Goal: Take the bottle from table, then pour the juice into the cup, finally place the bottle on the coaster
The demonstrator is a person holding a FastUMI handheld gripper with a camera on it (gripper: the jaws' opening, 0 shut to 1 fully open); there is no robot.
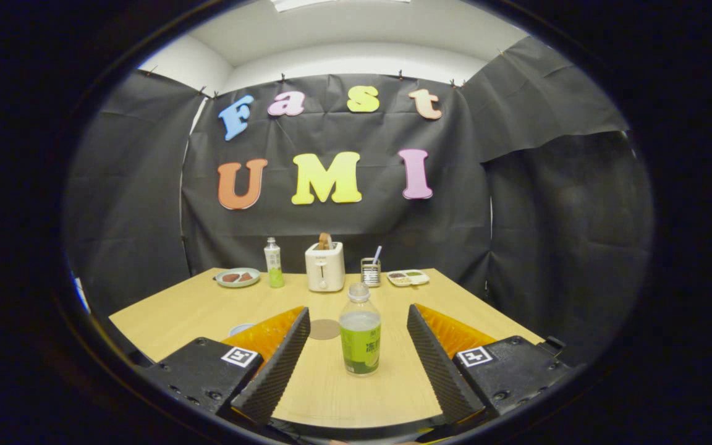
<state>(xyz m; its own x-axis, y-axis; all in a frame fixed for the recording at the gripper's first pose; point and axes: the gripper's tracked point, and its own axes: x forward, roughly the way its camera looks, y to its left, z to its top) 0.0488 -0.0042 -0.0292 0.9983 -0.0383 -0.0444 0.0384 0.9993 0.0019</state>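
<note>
A clear bottle (360, 330) with a green label, pale juice and a white cap stands upright on the wooden table (207, 303). It sits between my two fingers, apart from both. My gripper (359, 315) is open, fingers spread wide to either side of the bottle. A round brown coaster (324, 329) lies flat on the table just left of the bottle, beyond my left finger. A pale rim of what may be the cup (241, 328) peeks out behind the left finger, mostly hidden.
Along the table's far edge stand a plate with food (238, 277), a second green-labelled bottle (274, 262), a white toaster (325, 266), a metal holder with a utensil (370, 271) and a white divided tray (408, 277). Black cloth walls surround the table.
</note>
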